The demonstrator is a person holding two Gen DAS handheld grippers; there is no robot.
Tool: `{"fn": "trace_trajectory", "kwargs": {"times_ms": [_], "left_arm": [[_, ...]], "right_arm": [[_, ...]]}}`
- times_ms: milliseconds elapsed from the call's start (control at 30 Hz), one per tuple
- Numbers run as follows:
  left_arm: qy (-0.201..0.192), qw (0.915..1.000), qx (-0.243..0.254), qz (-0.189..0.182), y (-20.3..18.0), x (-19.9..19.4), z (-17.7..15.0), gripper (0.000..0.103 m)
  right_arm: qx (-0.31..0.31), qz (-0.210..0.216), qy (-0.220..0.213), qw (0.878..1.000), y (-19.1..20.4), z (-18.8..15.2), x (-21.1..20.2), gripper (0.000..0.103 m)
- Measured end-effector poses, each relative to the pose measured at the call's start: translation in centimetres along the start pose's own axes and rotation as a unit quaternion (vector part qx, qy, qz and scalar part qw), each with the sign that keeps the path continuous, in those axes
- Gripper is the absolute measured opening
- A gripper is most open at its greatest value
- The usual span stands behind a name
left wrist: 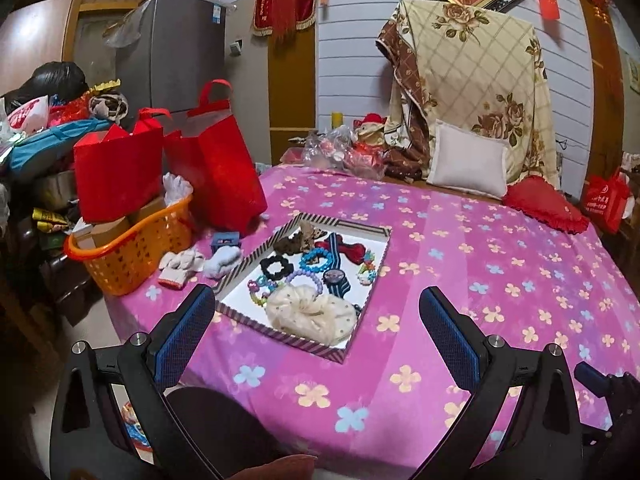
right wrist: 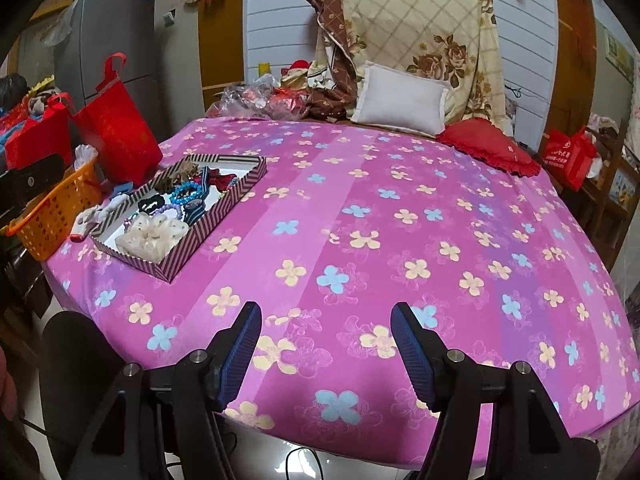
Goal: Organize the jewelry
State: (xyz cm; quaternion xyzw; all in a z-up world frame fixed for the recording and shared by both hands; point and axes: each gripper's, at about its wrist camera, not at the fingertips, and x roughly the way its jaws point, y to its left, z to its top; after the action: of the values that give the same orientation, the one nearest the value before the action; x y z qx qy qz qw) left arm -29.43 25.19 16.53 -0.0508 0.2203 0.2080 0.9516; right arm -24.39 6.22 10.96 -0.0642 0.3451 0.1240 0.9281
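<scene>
Left gripper (left wrist: 316, 320) stood with jaws wide apart, nothing between them, blue pads (left wrist: 182, 344) bare, hovering over the near edge of the pink flowered bedspread (left wrist: 460, 280). Right gripper (right wrist: 326, 344) was also spread, less wide, nothing held, over bare bedspread near the bed's front edge.

Striped-rim tray (left wrist: 256, 322) lay flat on the bedspread, just ahead of the left gripper; in the right wrist view it sat well off to the left. Jewelry and hair pieces were all inside it: one cream dotted scrunchie (left wrist: 310, 314) nearest, one black scrunchie (left wrist: 274, 267), one blue bead bracelet (left wrist: 316, 260), one pale purple bead bracelet (left wrist: 306, 280), one multicoloured bead bracelet (left wrist: 260, 292), one round-faced watch on a striped band (left wrist: 334, 276), one red bow (left wrist: 346, 246), one brown fuzzy piece (left wrist: 294, 240) at the far end. Small items at the tray's right edge were too small to tell.

Only the left view showed the tray contents from above. Only the right view showed the shiny floor and a cable under the bed's front edge.

Left of the tray: one orange basket (left wrist: 132, 256), white socks or gloves (left wrist: 182, 266) beside it, count unclear. Behind: two red bags (left wrist: 216, 168). Far end: one white pillow (left wrist: 468, 162), one red heart cushion (left wrist: 548, 204), floral quilt (left wrist: 476, 80) draped upright, grey fridge (left wrist: 176, 52) far left
</scene>
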Motion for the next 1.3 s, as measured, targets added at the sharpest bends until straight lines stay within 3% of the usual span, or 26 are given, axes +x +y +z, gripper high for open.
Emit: {"fn": "trace_trajectory", "kwargs": {"times_ms": [1300], "left_arm": [[0.056, 0.9984, -0.001, 0.004, -0.3, 1.9, -1.8, 0.102]], "right_arm": [[-0.001, -0.039, 0.009, 0.999, 0.3, -0.6, 1.2, 0.065]]}}
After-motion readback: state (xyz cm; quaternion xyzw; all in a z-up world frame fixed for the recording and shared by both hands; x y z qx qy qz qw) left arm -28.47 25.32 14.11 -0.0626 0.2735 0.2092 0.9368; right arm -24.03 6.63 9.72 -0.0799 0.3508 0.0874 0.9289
